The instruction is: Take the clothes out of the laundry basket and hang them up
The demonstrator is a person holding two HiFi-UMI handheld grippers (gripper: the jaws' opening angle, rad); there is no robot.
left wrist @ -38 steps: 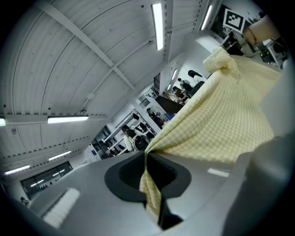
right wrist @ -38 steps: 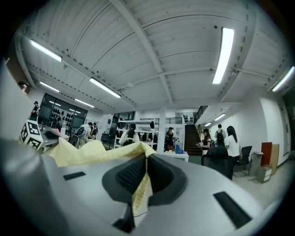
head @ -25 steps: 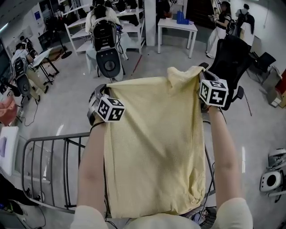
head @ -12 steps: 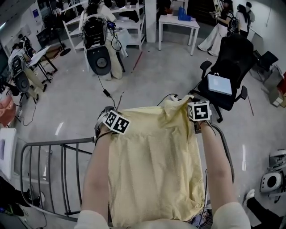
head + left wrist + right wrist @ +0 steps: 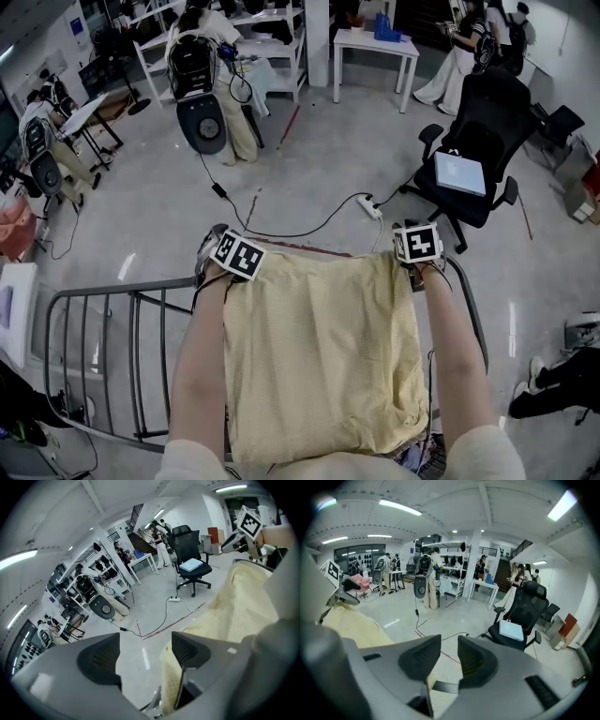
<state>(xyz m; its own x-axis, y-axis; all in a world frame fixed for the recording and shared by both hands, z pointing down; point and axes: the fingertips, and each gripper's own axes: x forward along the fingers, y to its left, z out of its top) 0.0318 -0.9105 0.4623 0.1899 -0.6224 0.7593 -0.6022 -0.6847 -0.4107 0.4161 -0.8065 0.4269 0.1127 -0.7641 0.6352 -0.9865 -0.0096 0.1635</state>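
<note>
Yellow garment (image 5: 319, 356) lay draped over the metal drying rack (image 5: 122, 288), spread flat between the operator's two forearms. Its far edge ran from one claw to the other.

Left claw (image 5: 143, 653) had just been opening and stood with its jaws wide apart. The garment's edge hung just beside the right-hand jaw. No pad pressed on it, and bare floor (image 5: 309, 159) showed through the gap.

Right claw (image 5: 449, 657) had also just been opening. Its jaws stood a narrow gap apart with nothing pinched between them, and cloth lay below them.

Both claws pointed downward at the garment's far corners. Beyond the rack, a power strip (image 5: 370, 206) lay on the floor near a black office chair (image 5: 478, 122).
</note>
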